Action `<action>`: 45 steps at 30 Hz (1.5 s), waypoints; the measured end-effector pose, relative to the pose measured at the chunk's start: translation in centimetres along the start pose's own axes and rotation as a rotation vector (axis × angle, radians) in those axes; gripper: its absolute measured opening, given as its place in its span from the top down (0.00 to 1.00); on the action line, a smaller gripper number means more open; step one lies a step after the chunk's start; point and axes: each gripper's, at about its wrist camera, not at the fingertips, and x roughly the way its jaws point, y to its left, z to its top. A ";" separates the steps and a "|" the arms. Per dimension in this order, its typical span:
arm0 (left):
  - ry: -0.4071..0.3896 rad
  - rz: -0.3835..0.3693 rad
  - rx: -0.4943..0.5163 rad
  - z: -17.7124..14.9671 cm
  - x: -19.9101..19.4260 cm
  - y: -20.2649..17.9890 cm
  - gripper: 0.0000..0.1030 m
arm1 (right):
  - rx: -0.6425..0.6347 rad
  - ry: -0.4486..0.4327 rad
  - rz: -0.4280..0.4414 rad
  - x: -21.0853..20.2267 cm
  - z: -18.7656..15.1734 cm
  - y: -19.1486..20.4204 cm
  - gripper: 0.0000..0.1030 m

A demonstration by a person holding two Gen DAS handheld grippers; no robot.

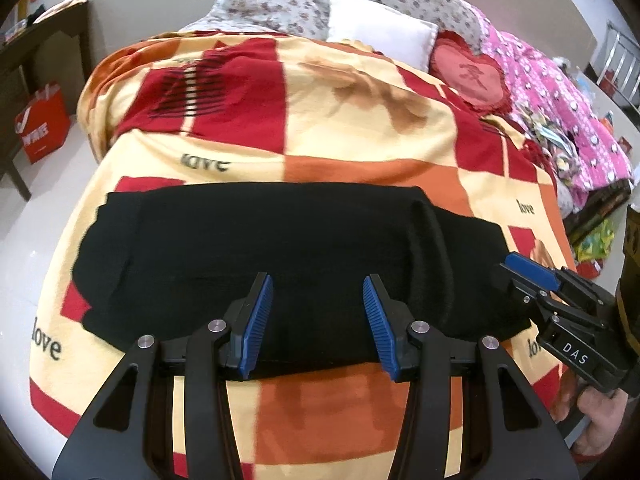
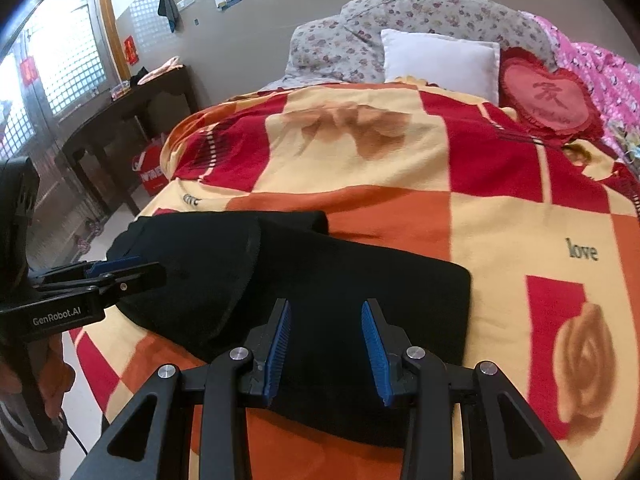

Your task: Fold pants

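Black pants (image 1: 280, 256) lie folded in a wide band across the near part of the bed's checked blanket (image 1: 352, 136); they also show in the right wrist view (image 2: 320, 292). My left gripper (image 1: 318, 322) is open and empty, its blue pads just above the pants' near edge. My right gripper (image 2: 326, 350) is open and empty over the pants' right part. The right gripper shows at the right edge of the left wrist view (image 1: 532, 274). The left gripper shows at the left of the right wrist view (image 2: 132, 270).
A white pillow (image 1: 380, 28), a red heart cushion (image 1: 468, 74), a floral quilt (image 2: 420, 16) and pink bedding (image 1: 560, 96) lie at the bed's far end. A dark table (image 2: 132, 108) and a red bag (image 1: 42, 120) stand left of the bed.
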 end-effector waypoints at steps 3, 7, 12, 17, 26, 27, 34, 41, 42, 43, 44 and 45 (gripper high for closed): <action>-0.002 0.018 -0.023 0.1 0.1 1.2 0.55 | -0.013 0.008 -0.006 1.2 0.5 0.5 0.66; 0.003 0.040 -0.033 0.0 0.5 2.0 0.55 | -0.045 0.031 -0.004 3.4 1.3 1.6 0.66; 0.010 0.069 -0.049 0.1 1.2 2.8 0.55 | -0.074 0.056 -0.021 6.0 1.9 2.7 0.66; 0.011 0.078 -0.057 0.1 1.4 3.2 0.55 | -0.067 0.049 -0.010 4.8 2.3 2.8 0.66; 0.006 0.076 -0.070 -0.3 0.7 3.7 0.55 | -0.125 0.086 0.004 6.1 1.0 4.8 0.65; 0.007 0.079 -0.073 -0.3 0.5 3.8 0.55 | -0.129 0.082 0.004 5.8 1.1 5.0 0.65; -0.002 -0.008 -0.194 -1.5 -1.9 6.9 0.54 | -0.147 0.023 0.144 4.4 3.5 6.7 0.58; -0.055 -0.067 -0.428 -4.6 -4.3 11.8 0.31 | -0.254 0.078 0.272 7.8 6.2 11.0 0.54; -0.055 -0.052 -0.454 -5.0 -4.2 12.2 0.31 | -0.273 0.097 0.273 8.6 6.6 11.7 0.54; -0.047 -0.047 -0.468 -5.2 -4.0 12.6 0.31 | -0.298 0.106 0.278 9.3 7.1 12.7 0.53; -0.039 -0.045 -0.479 -5.3 -3.8 12.8 0.31 | -0.322 0.108 0.294 9.9 7.5 13.6 0.53; -0.032 -0.043 -0.493 -5.4 -3.5 13.0 0.31 | -0.337 0.110 0.309 10.3 7.8 14.2 0.53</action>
